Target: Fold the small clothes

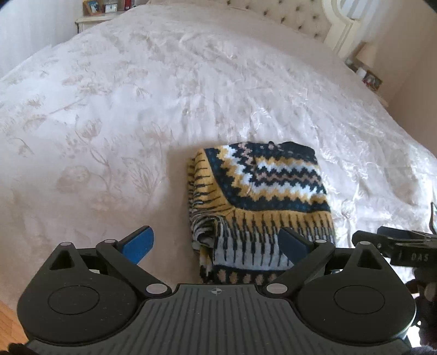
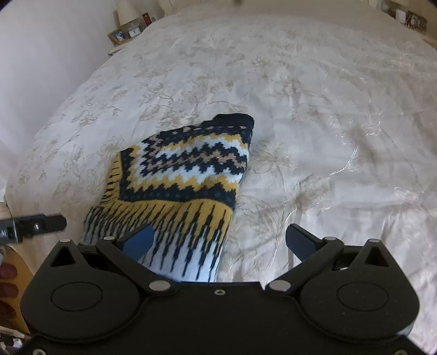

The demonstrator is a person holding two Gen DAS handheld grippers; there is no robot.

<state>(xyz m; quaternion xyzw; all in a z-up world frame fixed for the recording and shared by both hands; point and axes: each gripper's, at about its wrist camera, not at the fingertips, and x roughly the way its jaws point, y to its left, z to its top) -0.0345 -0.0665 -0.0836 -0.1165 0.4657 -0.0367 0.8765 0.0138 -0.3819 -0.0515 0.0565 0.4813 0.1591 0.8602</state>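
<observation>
The left wrist view sits just behind the left claw [image 1: 217,244], tilted steeply down at the bed [image 1: 136,109], facing the headboard [image 1: 295,19]; the folded sweater [image 1: 259,191] lies close below, right of centre; the right wrist view sits behind the right claw [image 2: 218,240], angled likewise, with the sweater [image 2: 185,174] left of centre; both share the sweater, bedspread and far nightstand [image 2: 123,32].

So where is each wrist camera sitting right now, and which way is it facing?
Left wrist: on the left hand-held gripper, angled down at the folded sweater on the bed; open blue fingers show, the right hand-held gripper at right.
Right wrist: on the right hand-held gripper, angled down, sweater left of centre; open fingers show, fingertips at left.
Shared: sweater, bed, nightstand.
</observation>
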